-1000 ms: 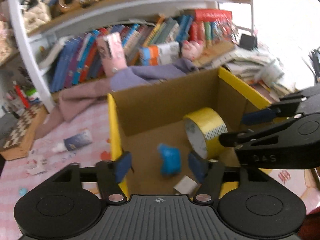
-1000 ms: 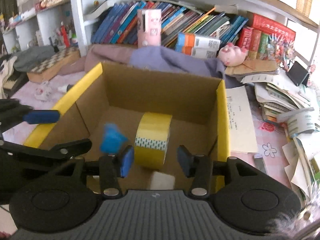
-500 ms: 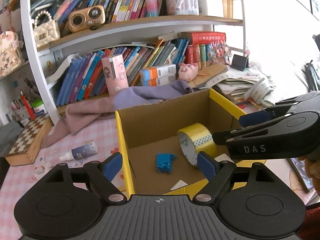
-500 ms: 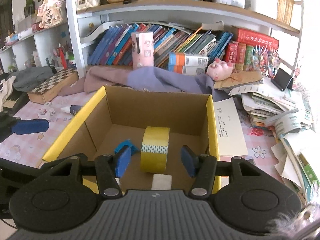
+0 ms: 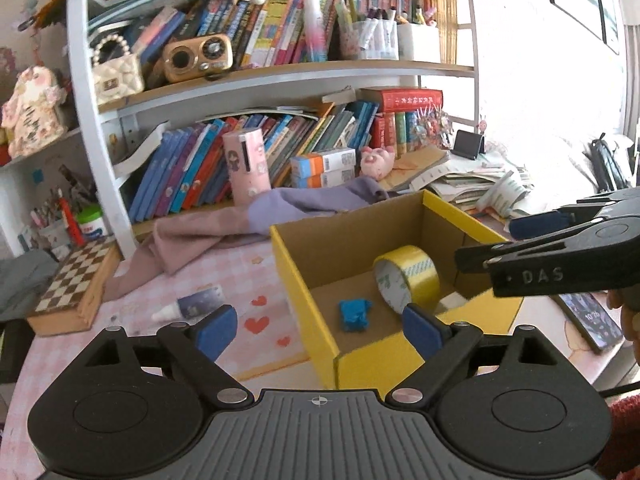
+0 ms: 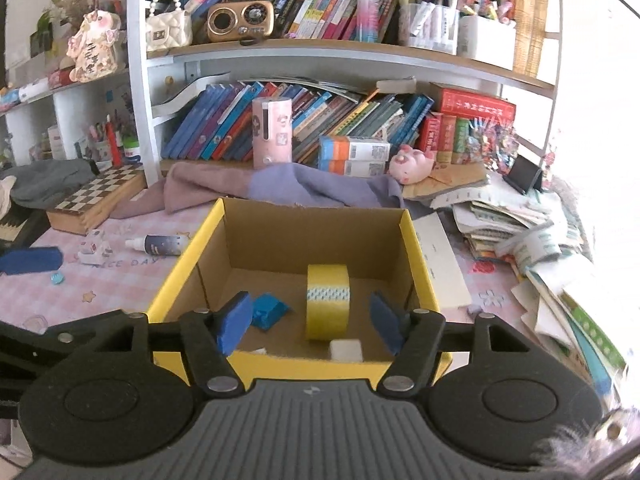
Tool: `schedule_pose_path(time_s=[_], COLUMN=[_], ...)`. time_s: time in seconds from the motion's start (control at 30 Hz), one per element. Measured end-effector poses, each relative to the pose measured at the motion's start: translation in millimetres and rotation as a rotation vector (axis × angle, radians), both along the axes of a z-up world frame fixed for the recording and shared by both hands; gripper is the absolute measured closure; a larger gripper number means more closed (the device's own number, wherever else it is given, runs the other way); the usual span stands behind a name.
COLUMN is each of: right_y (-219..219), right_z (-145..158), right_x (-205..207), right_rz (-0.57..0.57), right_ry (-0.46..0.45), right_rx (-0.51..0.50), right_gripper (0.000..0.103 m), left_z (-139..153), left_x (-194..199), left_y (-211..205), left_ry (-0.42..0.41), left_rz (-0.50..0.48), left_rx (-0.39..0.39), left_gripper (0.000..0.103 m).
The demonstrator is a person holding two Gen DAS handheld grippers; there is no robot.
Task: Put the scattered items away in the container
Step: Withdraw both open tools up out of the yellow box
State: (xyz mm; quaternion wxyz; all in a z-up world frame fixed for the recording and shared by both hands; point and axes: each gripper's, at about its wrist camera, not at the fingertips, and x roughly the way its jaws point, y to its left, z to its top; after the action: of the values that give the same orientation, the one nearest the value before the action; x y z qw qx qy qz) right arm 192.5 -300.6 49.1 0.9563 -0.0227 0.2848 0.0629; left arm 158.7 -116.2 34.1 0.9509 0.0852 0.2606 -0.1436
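Note:
A yellow-rimmed cardboard box [image 5: 304,280] [image 6: 416,256] holds a roll of yellow tape [image 5: 406,278] [image 6: 328,300] on edge, a small blue item [image 5: 354,315] [image 6: 269,310] and a white block [image 6: 346,350]. My left gripper [image 5: 318,326] hovers above the box's near left corner, jaws opening wide, nothing between them. My right gripper [image 6: 308,322] hangs over the box's near wall, jaws opening, also empty; it also shows at the right of the left wrist view [image 5: 560,256]. On the pink cloth lie a small dark bottle [image 5: 192,304] [image 6: 158,245], a white toy [image 6: 94,249] and a tiny blue piece [image 6: 57,278].
A chessboard box [image 5: 76,284] [image 6: 100,196] sits at the left and a purple cloth [image 6: 280,188] lies behind the box. A paper pile [image 6: 520,224] and a phone [image 5: 588,318] are on the right. A bookshelf [image 6: 320,128] lines the back.
Both grippers have pulled back and up out of the box and opened wider. The blue item left the left gripper's jaws and now lies on the box floor.

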Motion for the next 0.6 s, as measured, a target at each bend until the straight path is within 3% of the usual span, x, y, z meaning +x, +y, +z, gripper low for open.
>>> schedule_pose_path(time_s=[0.6], right_y=[102.2], right_z=[-20.4], right_x=[-114.3], right_rz=[-0.113], right_ry=[0.062], right_rx=[-0.004], right_gripper=[0.036], left_z=[-14.2], left_x=[-90.9], left_y=[97.5], left_ry=[0.071], left_rz=[-0.098], left_rx=[0.004], left_gripper=[0.011])
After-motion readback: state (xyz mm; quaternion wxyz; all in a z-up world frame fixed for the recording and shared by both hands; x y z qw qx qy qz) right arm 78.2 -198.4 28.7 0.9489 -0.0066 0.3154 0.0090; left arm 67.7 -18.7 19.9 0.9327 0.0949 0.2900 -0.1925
